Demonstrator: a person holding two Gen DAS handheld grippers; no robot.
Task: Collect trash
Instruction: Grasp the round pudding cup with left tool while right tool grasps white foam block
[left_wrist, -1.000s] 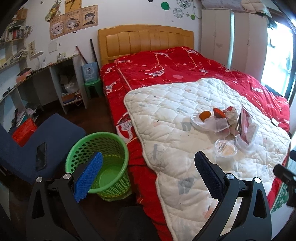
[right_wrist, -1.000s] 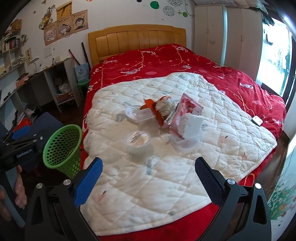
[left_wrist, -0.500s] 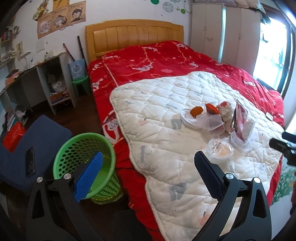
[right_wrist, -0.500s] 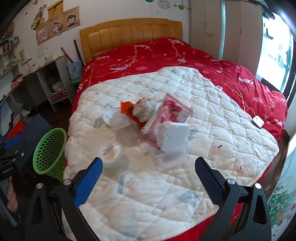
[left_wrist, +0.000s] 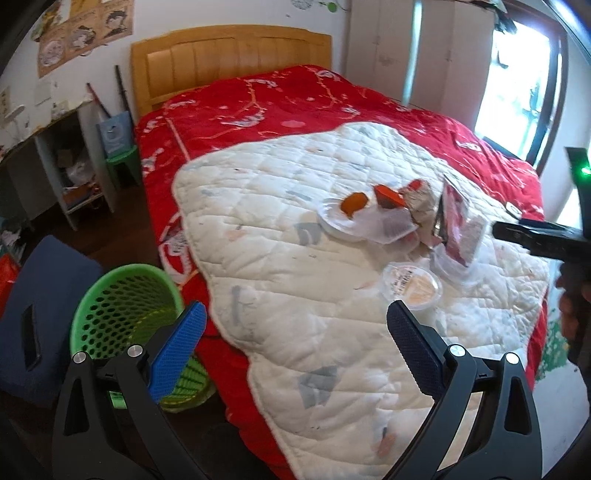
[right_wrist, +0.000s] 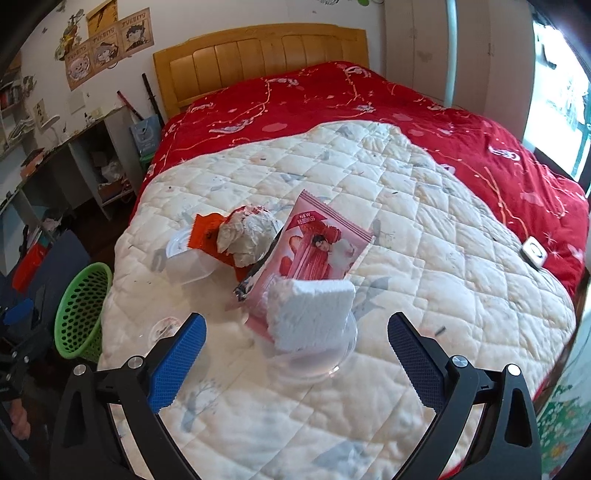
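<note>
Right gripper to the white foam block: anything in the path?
Nothing visible. The right gripper is open, and the white foam block sits straight ahead between its fingers' line, in a clear plastic container. The pink snack bag leans behind the block, not in front; only bare quilt lies between.

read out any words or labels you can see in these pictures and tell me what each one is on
"NEW": on the pink snack bag lying on the white quilt; the line of characters under it is too small to read.
Posters on the wall: lettering blurred, unreadable.
Round lidded cup: label print too blurred to read.
</note>
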